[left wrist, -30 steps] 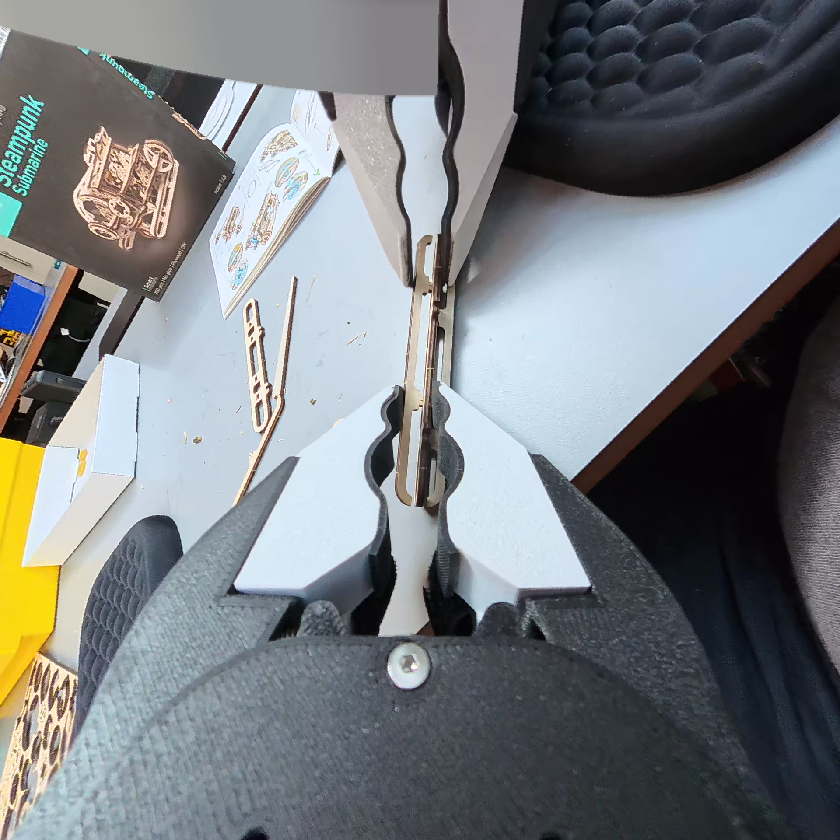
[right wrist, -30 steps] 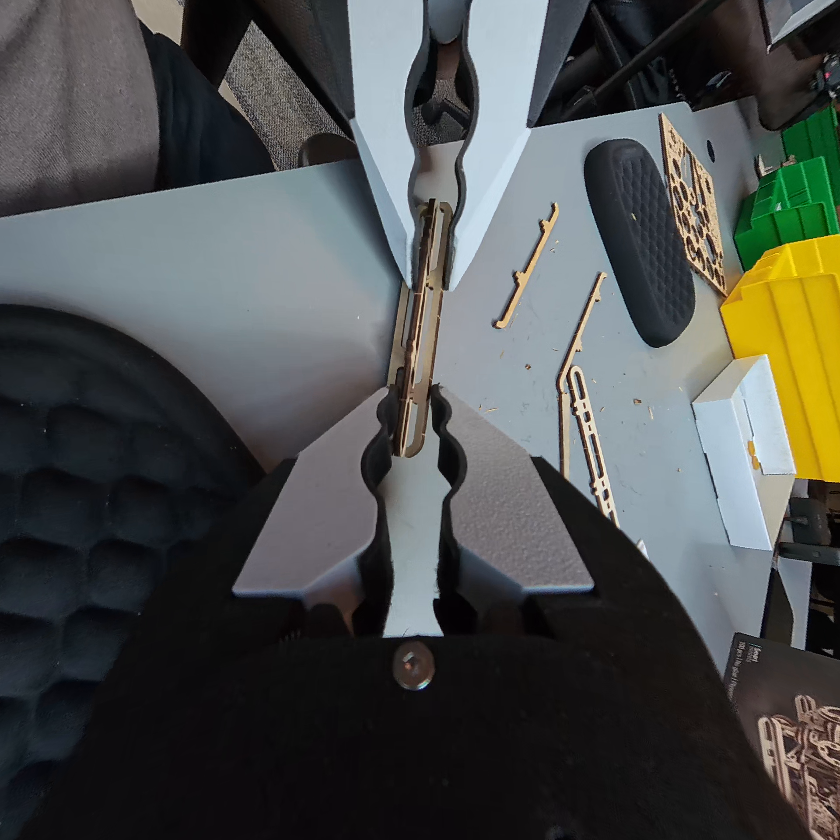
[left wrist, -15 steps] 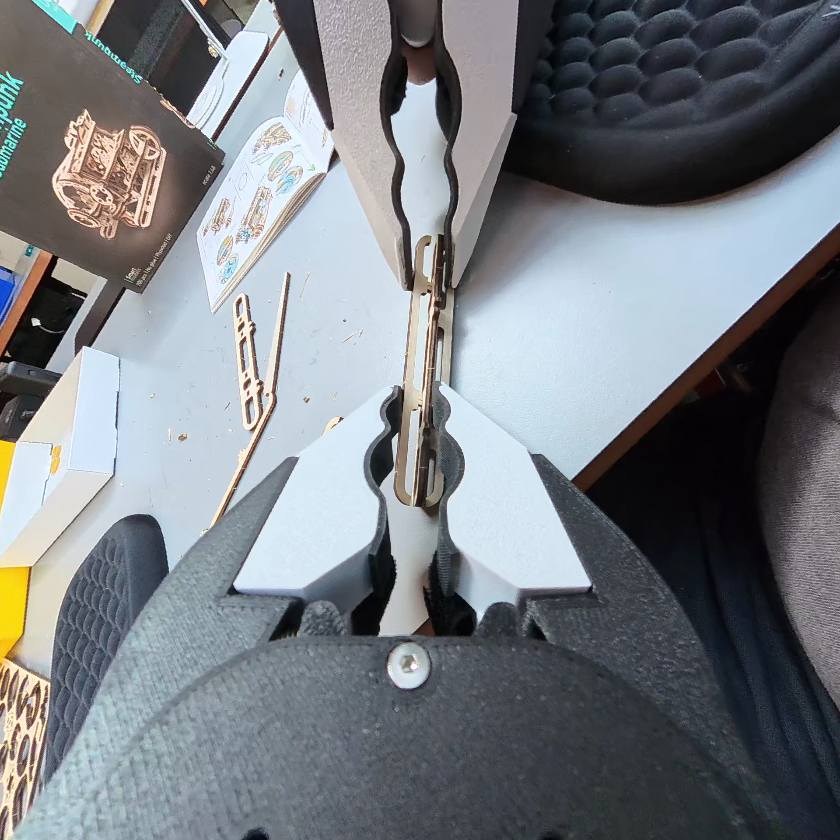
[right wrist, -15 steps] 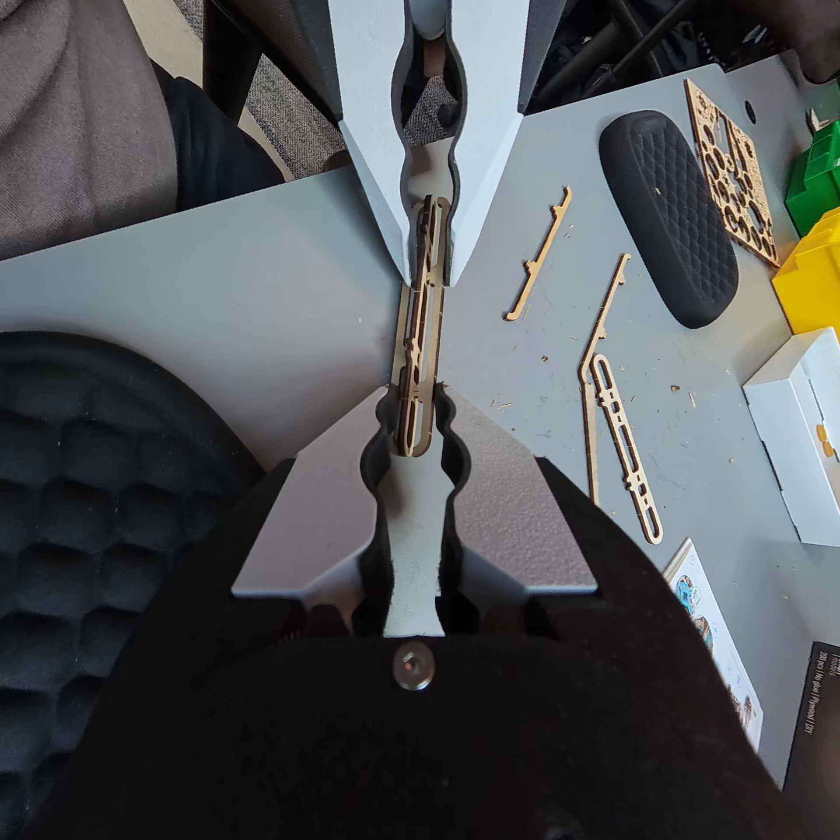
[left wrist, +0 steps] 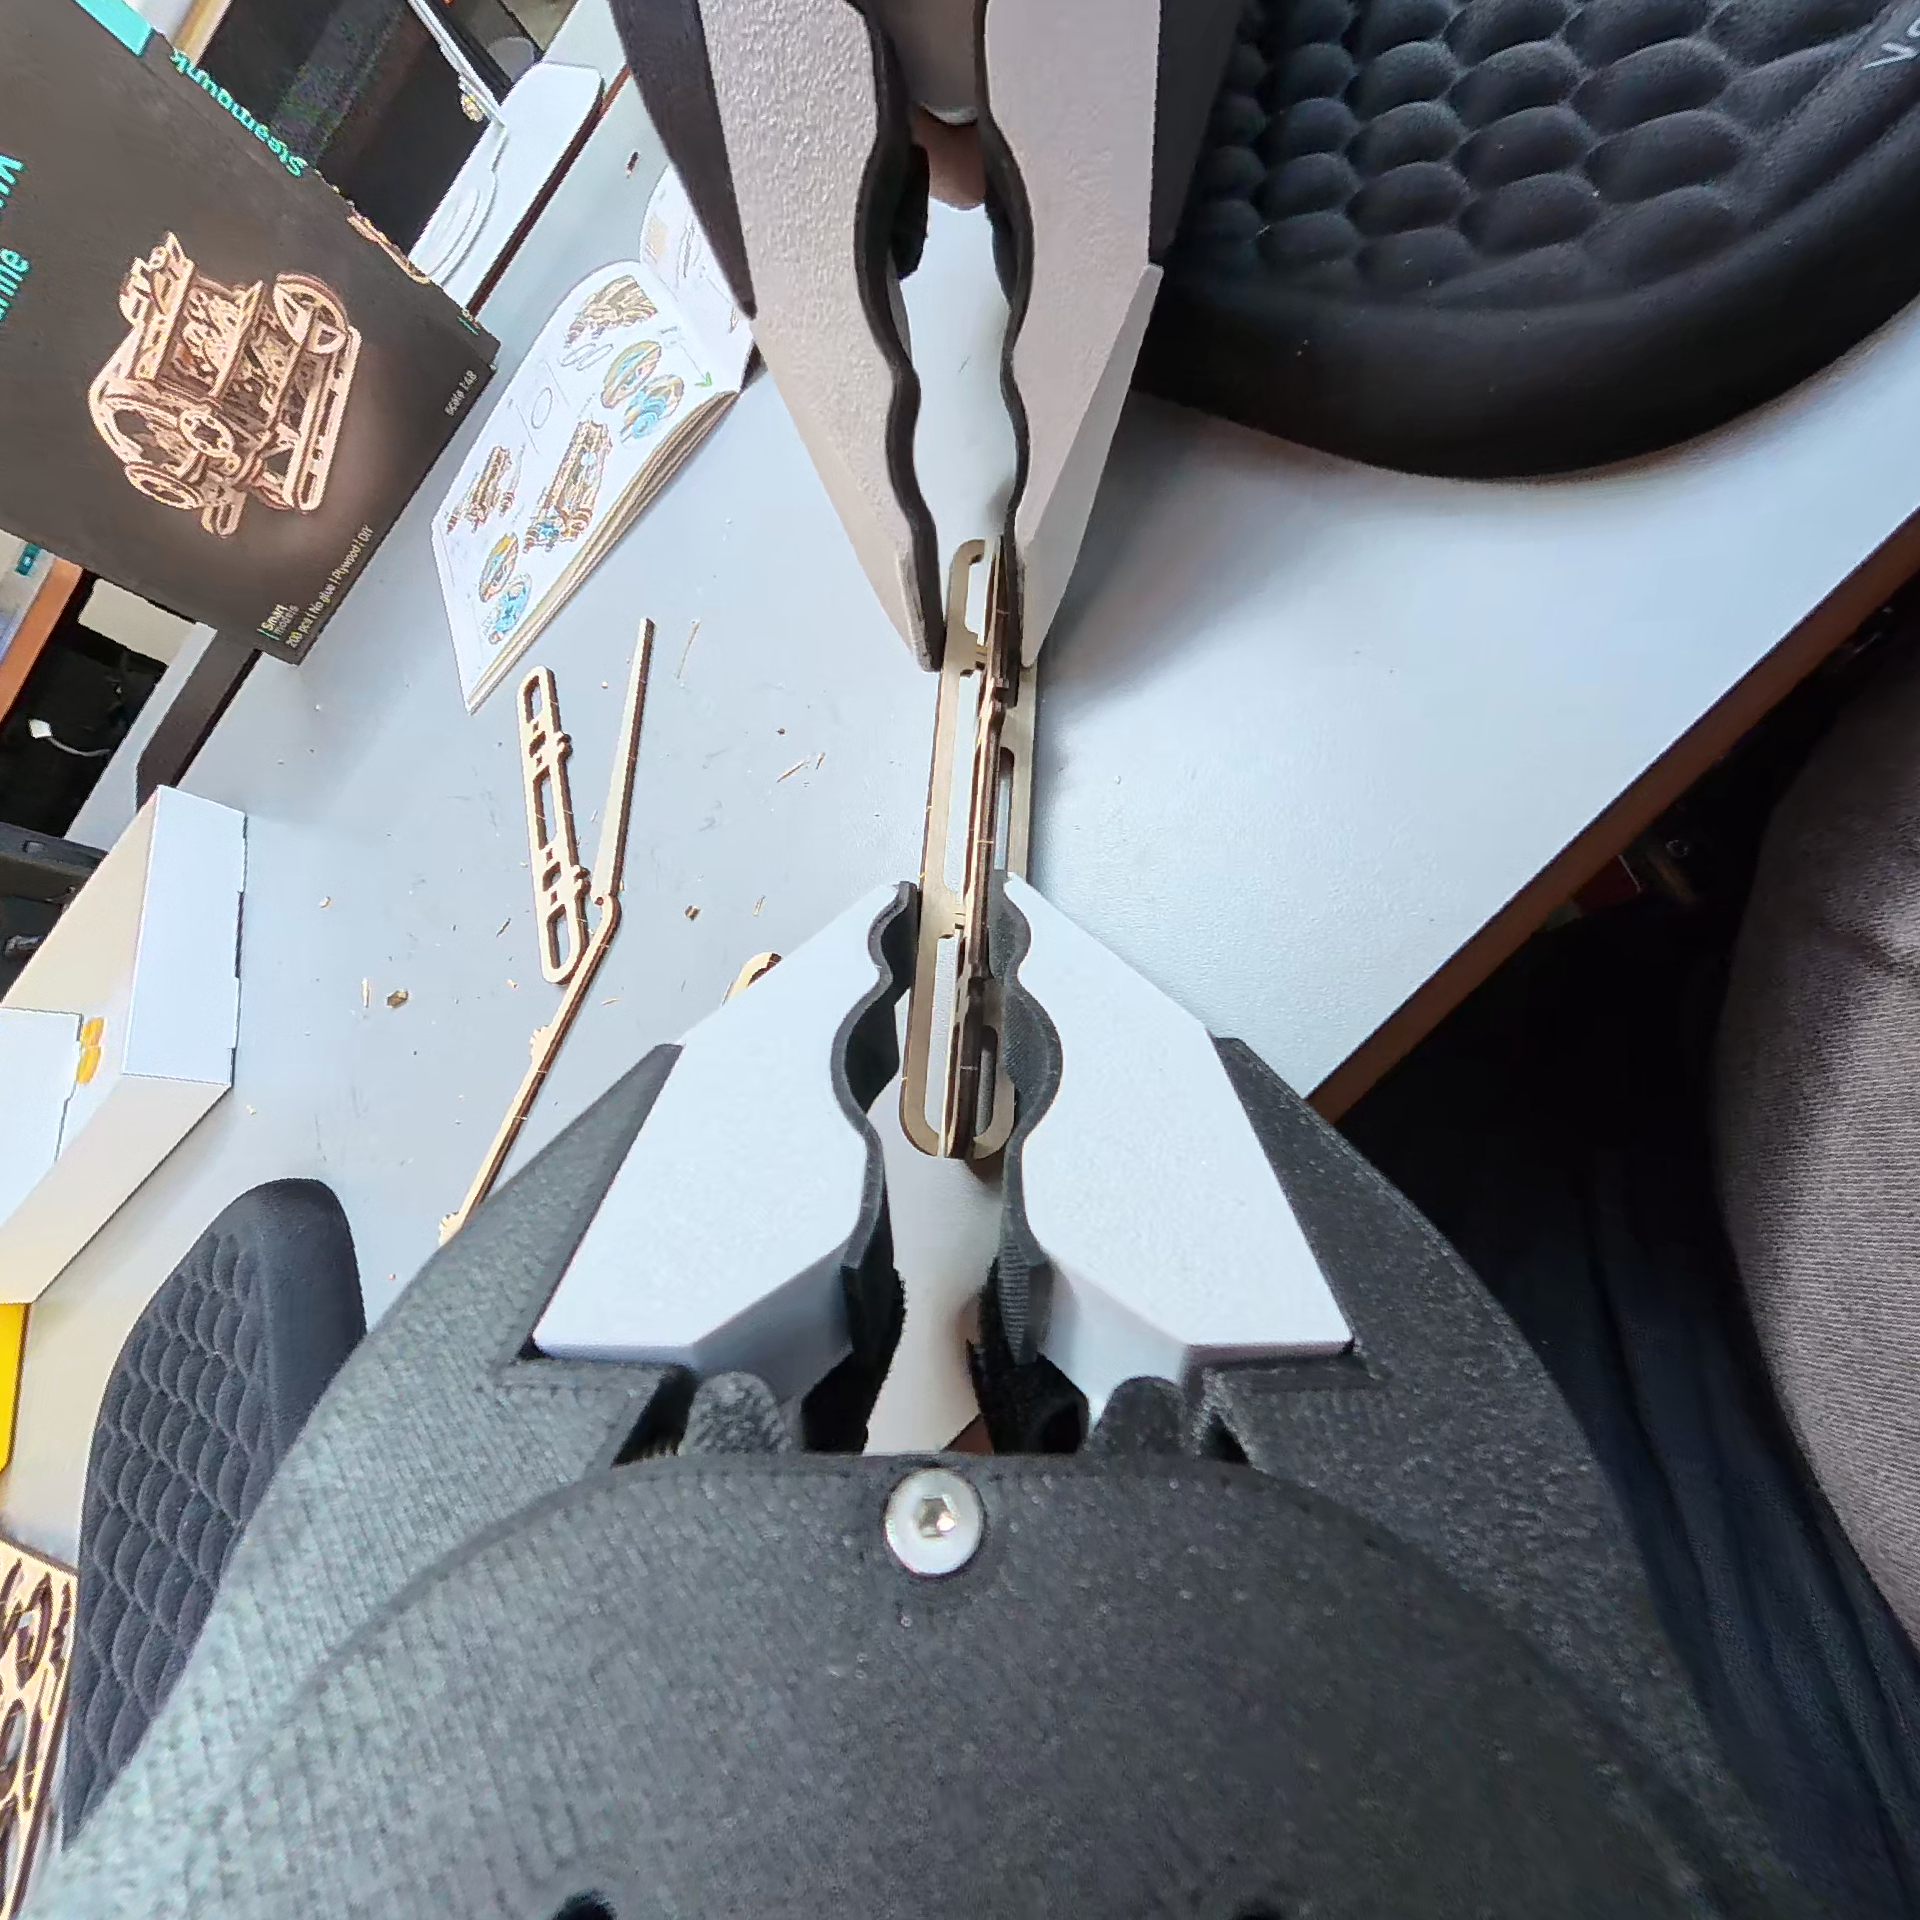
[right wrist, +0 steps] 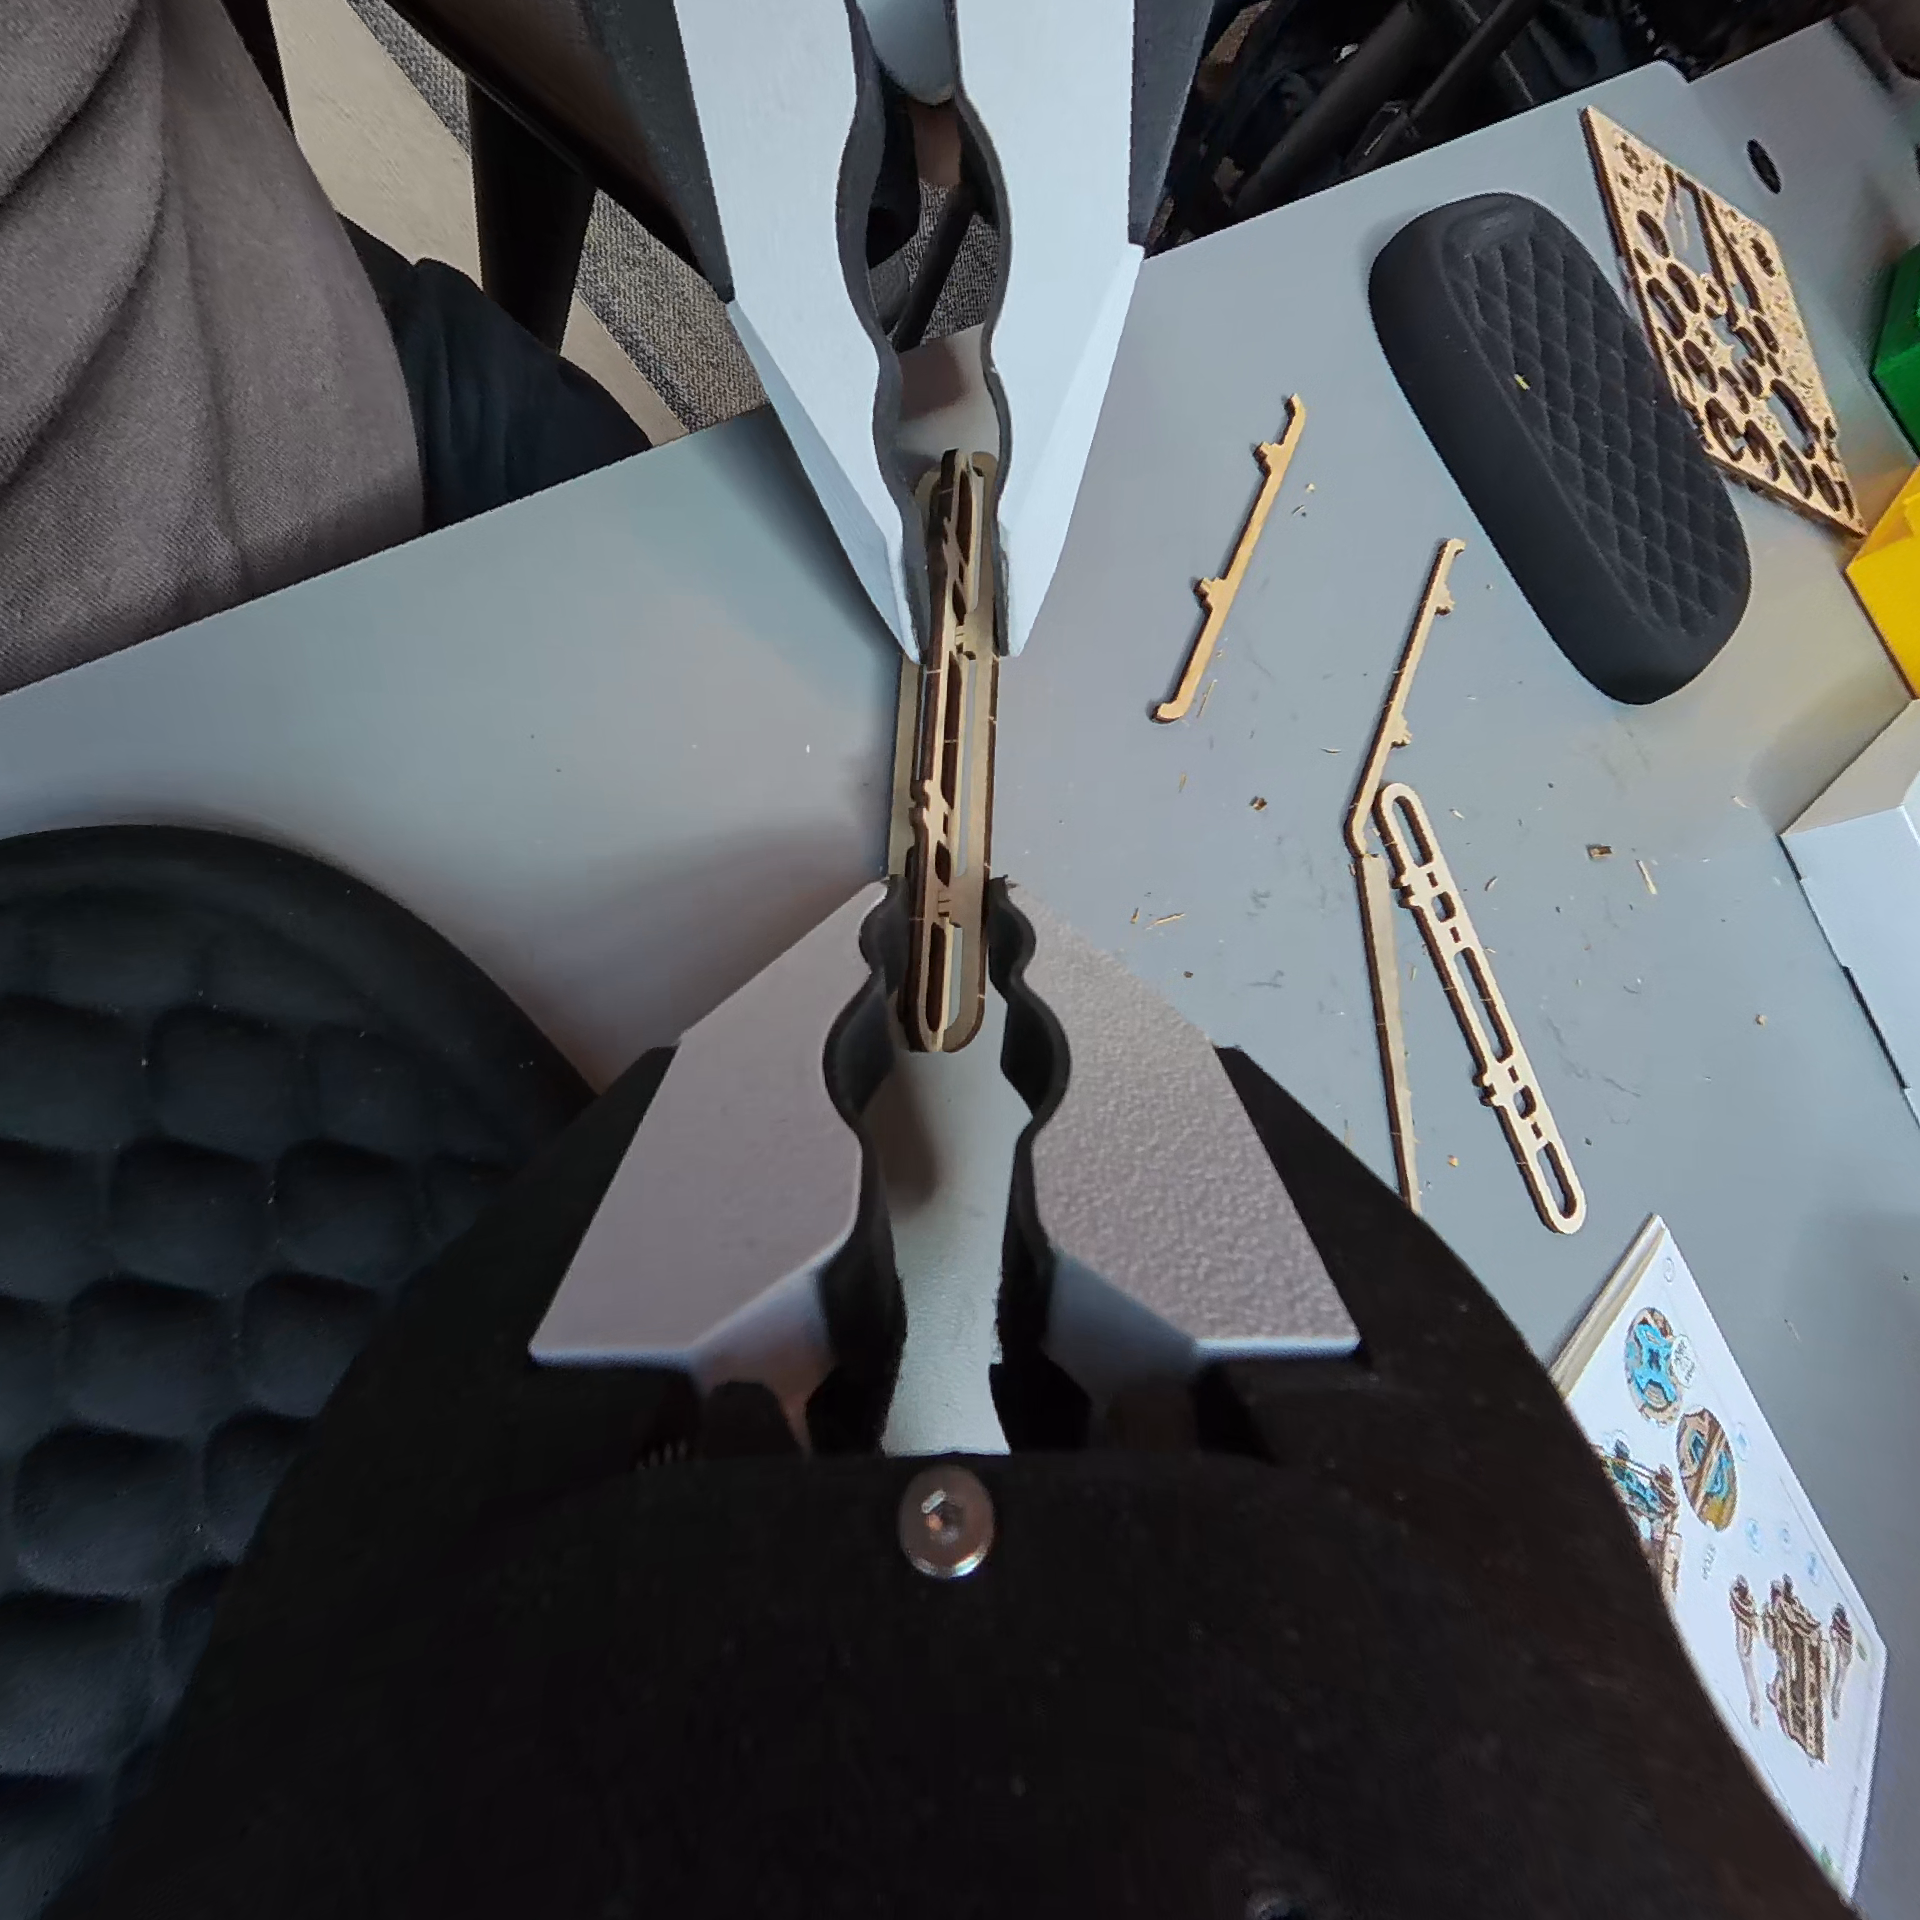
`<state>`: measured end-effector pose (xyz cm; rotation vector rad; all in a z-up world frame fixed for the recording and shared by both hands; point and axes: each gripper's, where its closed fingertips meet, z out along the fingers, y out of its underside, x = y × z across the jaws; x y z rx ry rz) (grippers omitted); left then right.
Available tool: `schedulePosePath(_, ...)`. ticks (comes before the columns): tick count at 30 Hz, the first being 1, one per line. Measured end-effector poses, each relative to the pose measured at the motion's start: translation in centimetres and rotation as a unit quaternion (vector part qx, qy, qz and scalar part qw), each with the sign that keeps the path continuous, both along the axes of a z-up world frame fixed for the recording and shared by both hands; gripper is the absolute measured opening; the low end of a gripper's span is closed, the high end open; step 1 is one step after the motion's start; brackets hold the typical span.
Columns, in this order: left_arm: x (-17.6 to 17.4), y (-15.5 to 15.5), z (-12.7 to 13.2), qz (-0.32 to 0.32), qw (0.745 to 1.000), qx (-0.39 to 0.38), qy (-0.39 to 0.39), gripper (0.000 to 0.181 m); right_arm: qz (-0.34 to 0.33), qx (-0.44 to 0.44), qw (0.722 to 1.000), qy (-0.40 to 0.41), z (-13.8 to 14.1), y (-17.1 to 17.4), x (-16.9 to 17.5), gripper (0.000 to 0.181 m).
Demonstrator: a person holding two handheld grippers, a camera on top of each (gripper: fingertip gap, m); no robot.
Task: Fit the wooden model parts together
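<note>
2 grippers, left gripper (left wrist: 961,894) and right gripper (right wrist: 943,883), each pinch 1 end of the slotted tan plywood strip pair (left wrist: 971,790) above the grey table (left wrist: 1299,727). Nearby: 3 loose thin wooden strips (right wrist: 1455,935), black quilted pad (right wrist: 1558,447), open instruction booklet (left wrist: 561,468).

Right claw (right wrist: 943,914) is pinched on the near end of a stack of slotted wooden strips (right wrist: 948,769), held edge-up just above the grey bench (right wrist: 468,717). Straight ahead the left claw (right wrist: 956,634) pinches the far end. Off to the right on the bench: a short notched strip (right wrist: 1231,561), a long bent strip (right wrist: 1387,831), a slotted piece (right wrist: 1475,997) and a black pad (right wrist: 1558,457).
</note>
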<state>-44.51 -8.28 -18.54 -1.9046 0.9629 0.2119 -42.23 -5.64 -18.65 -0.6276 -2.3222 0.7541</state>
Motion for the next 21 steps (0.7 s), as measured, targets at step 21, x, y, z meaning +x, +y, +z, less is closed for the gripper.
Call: schedulePosePath(21, 0.02, -0.03, -0.01, 0.001, 1.0, -0.002, -0.005, 0.011, 0.001, 0.007, 1.0, 0.009, -0.07, -0.02, 0.12, 0.011)
